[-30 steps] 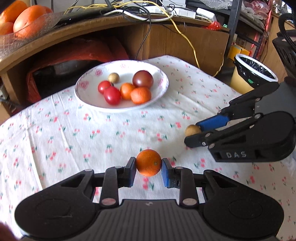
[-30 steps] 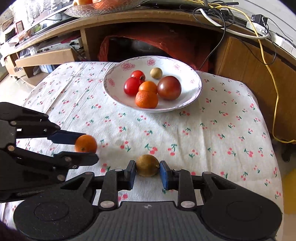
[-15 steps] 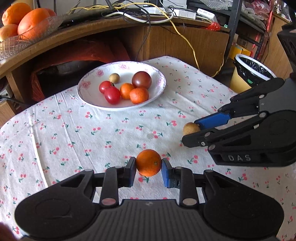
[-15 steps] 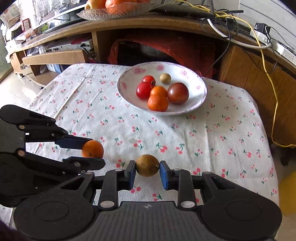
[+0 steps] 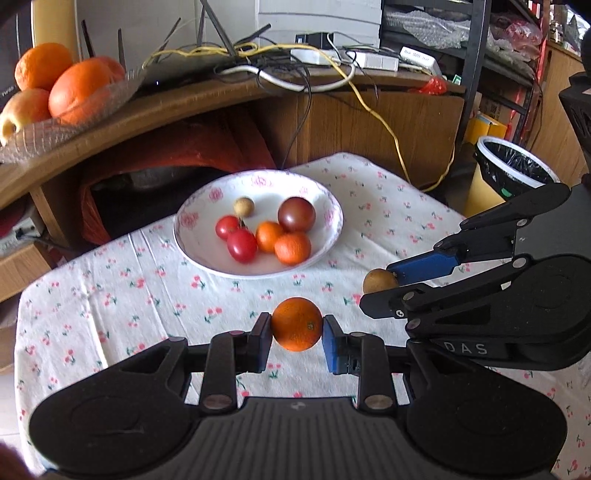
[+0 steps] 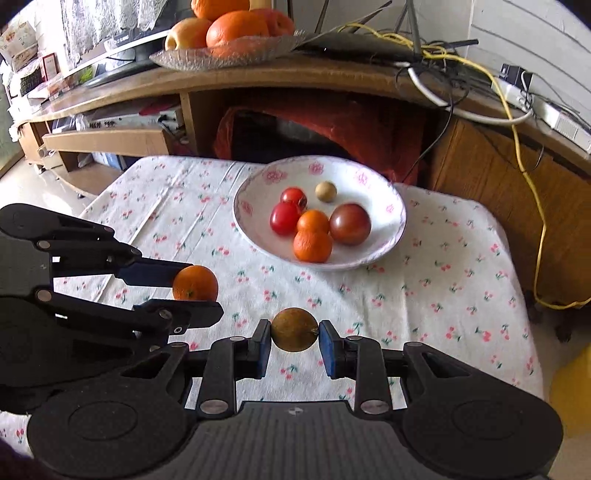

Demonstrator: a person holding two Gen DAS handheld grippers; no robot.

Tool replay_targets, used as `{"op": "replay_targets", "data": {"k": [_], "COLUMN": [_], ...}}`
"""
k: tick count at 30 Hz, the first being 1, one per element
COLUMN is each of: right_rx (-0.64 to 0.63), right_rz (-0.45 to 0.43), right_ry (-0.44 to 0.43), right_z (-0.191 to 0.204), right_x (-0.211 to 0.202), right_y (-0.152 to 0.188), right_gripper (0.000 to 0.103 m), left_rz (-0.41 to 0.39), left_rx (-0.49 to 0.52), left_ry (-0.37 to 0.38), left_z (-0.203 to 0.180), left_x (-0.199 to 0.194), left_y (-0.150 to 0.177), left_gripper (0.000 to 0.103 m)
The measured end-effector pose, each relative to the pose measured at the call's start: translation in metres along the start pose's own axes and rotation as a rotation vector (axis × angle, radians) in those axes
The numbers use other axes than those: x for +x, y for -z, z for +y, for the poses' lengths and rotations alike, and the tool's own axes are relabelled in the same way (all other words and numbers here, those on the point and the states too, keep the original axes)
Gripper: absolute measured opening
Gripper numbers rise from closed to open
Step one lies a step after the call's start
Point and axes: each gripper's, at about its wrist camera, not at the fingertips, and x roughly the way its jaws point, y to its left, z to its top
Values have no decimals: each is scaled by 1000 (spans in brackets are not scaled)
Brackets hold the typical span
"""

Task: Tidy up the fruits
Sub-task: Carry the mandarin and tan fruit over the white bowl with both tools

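left gripper (image 5: 297, 328) grasps a small orange (image 5: 296, 324), right gripper (image 6: 294, 334) a brown fruit (image 6: 294, 329); lower both gently (no squeezing) into the floral bowl (image 5: 207, 254).

Brightness: both views are well lit by soft daylight, with no lamp in sight.
Light source: the right wrist view is brightest at 10 to 11 o'clock, where a pale curtain (image 6: 92, 26) washes out.
Glare: in the left wrist view, white boxes (image 5: 319, 16) at 12 o'clock are nearly blown out; the white bowl (image 5: 199, 243) shows a mild sheen.
Shadows: faint on the desk cloth (image 5: 110, 295); the space under the wooden shelf (image 6: 258, 79) is dark.
Blur: slight smear on the cloth pattern and the bowl's fruit.
Sharpness: each camera's own fingers (image 5: 331, 347) look crisp.
Distortion: strong fisheye; the shelf edge bows, and corners darken at 1, 5 and 7 o'clock.
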Motion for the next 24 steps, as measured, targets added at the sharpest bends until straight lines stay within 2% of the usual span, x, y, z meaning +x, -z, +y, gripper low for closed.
{"op": "replay_targets", "data": {"k": [24], "right_rx": [31], "right_rz": [-62], "right_ry": [53], "right_z": [-13], "right_x": [12], "right_y": [-43], "right_gripper": [24], "left_rz": [-68], "left_rx": [-1], "left_ry": [-56], "left_z": [23], "left_x": [17], "left_y": [-42], "left_gripper": [37]}}
